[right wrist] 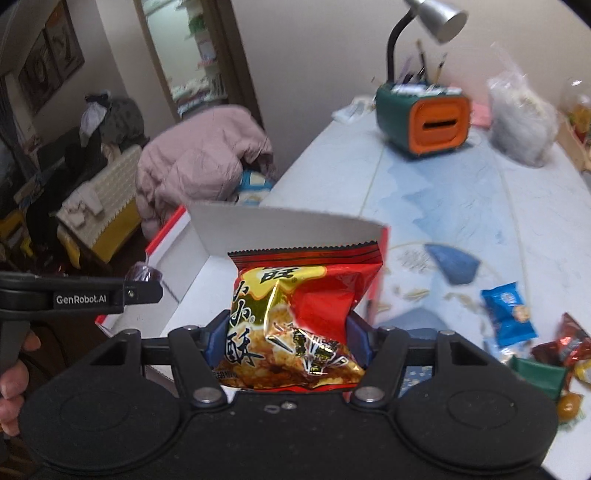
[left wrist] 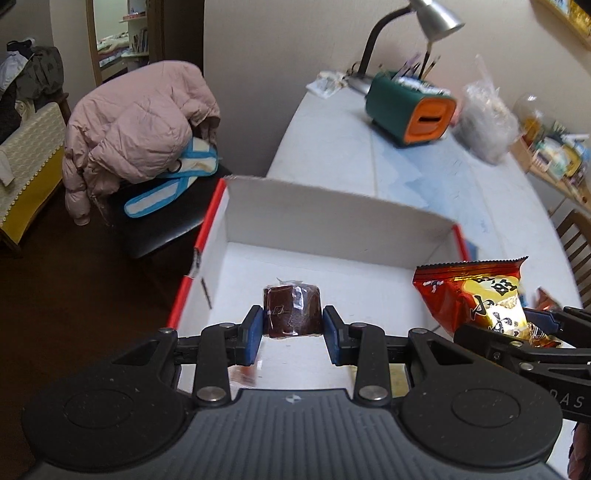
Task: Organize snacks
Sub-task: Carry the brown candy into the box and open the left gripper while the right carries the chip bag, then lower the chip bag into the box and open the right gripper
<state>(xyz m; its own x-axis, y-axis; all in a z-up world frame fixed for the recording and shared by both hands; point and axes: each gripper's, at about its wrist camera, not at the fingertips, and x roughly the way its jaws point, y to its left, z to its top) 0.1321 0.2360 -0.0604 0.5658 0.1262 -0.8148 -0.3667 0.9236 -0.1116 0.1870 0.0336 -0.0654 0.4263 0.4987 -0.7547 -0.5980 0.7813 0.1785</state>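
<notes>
My left gripper is shut on a small dark brown wrapped snack and holds it over the floor of a white box with red outer sides. My right gripper is shut on a red and gold snack bag and holds it at the box's right side; the bag also shows in the left wrist view. The box also shows in the right wrist view, and so does the left gripper, at the left.
Loose snacks lie on the pale blue table at the right: a blue packet, red packets, a green packet. A green and orange pen holder, a lamp and a plastic bag stand at the far end. A chair with a pink jacket is to the left.
</notes>
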